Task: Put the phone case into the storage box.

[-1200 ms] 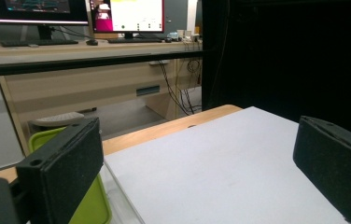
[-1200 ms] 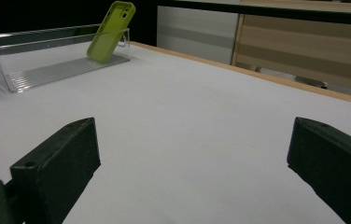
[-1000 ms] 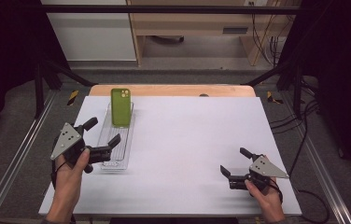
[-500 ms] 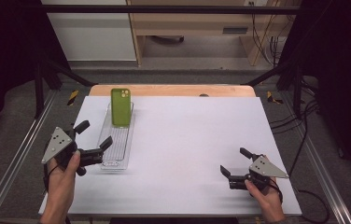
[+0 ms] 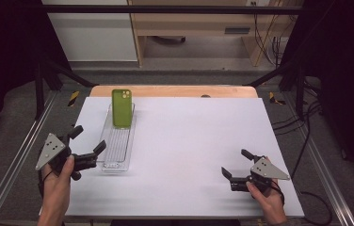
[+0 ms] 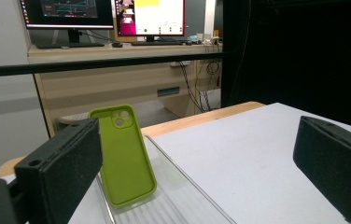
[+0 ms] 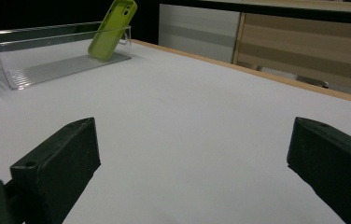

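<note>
The green phone case [image 5: 121, 108] leans tilted against the far end wall of the clear tray [image 5: 116, 141], which lies on the left part of the white desk [image 5: 189, 141]. The left gripper [image 5: 88, 141] hovers just beside the tray's near end, fingers spread wide and empty. The right gripper [image 5: 235, 165] sits well apart near the desk's right front, fingers likewise parted, holding nothing.
</note>
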